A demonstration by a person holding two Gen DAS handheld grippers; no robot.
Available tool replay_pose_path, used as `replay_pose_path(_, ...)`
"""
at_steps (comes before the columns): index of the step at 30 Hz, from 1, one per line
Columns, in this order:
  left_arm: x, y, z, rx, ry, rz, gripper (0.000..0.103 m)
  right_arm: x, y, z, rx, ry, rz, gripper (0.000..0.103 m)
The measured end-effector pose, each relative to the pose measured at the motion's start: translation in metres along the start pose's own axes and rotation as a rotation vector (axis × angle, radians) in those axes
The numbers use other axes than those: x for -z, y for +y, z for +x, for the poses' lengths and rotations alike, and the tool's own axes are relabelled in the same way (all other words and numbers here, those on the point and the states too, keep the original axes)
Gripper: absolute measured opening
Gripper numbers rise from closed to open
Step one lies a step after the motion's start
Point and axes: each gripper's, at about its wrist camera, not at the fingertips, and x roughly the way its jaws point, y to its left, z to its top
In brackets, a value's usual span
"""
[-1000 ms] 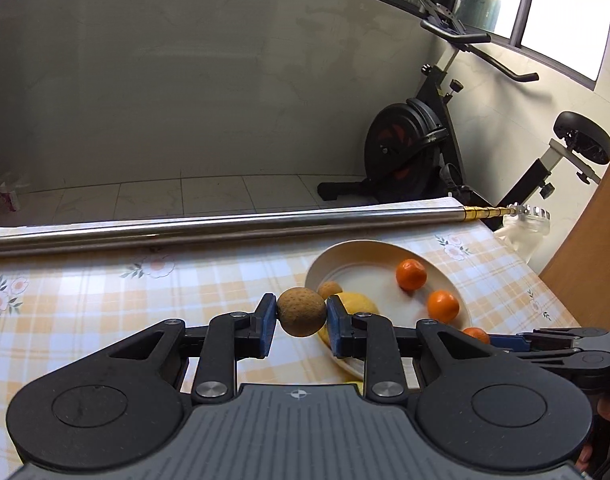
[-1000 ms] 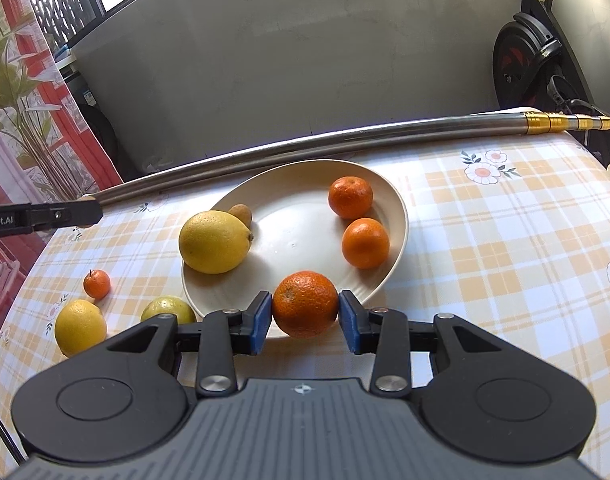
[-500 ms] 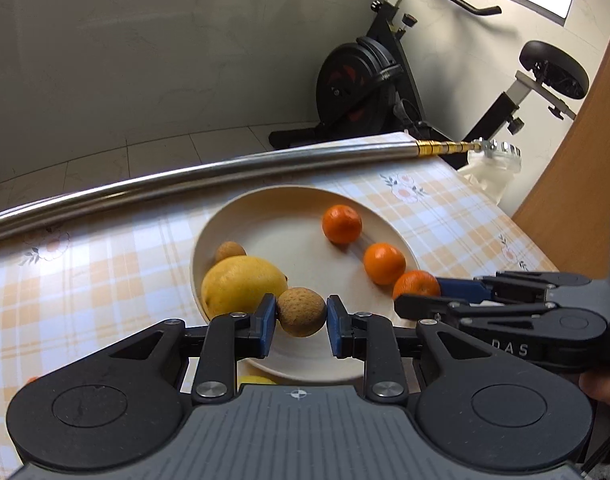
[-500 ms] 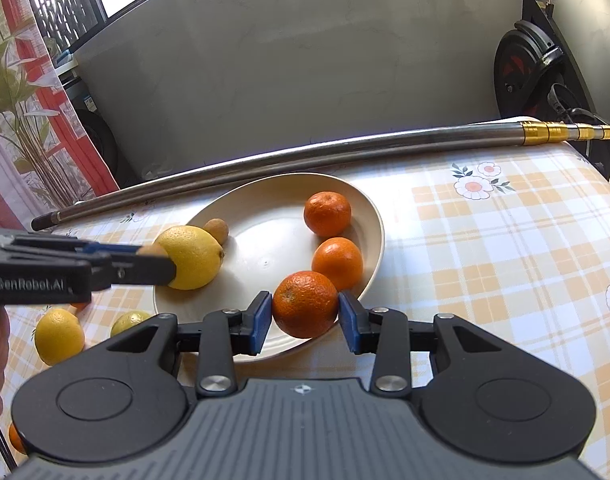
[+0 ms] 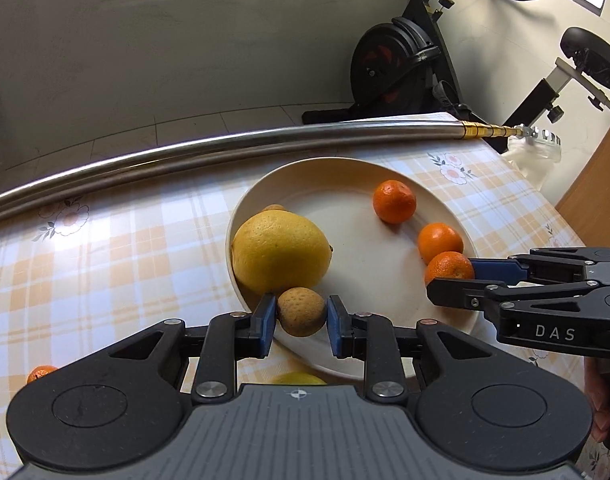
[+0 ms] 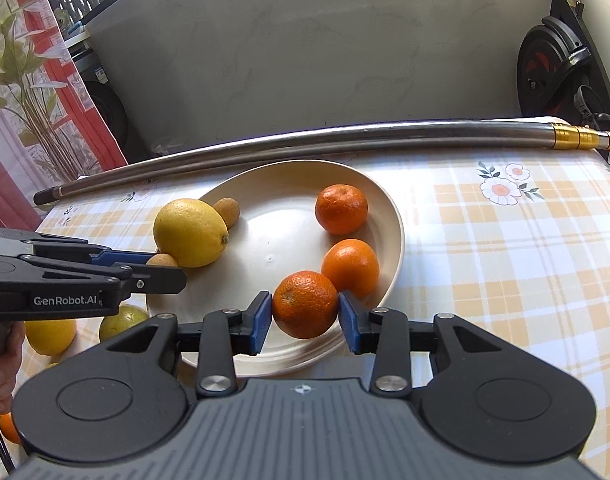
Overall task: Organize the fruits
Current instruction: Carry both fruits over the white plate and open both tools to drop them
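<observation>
Fruit sits pinched in both tools at once. The left gripper (image 5: 298, 321) has its blue pads pressed on either flank of a small brown fruit (image 5: 301, 311), which sits squarely between them at the near rim of the cream plate (image 5: 345, 184), just touching the big yellow lemon (image 5: 281, 252) behind it. The right gripper (image 6: 305, 320) clamps an orange mandarin (image 6: 305, 305) the same way, centred between its pads over the plate's near edge, close against a second mandarin (image 6: 351, 266); a third mandarin (image 6: 341, 209) lies further back on the plate. Another small brown fruit (image 6: 227, 211) rests behind the lemon, against it.

From the right-hand view, two yellow fruits (image 6: 51, 336) lie on the checked tablecloth (image 6: 505, 248) left of the plate, partly hidden by the left tool. A long steel pole (image 6: 305, 144) lies across the table behind the plate, and an exercise bike (image 5: 405, 68) stands on the floor beyond.
</observation>
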Motion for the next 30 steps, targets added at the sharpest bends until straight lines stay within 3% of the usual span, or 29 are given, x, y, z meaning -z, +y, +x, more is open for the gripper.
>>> replay_pose_path(21,-0.031,0.000,0.024,-0.123,-0.034,0.004,0.029,-0.018,-0.014,0.007,0.057,-0.036,0.007,0.039)
replay_pose_path(30,-0.046,-0.012,0.032,-0.104,-0.064,0.045,0.031,-0.017,-0.015,0.007,0.052,-0.040,0.005,0.039)
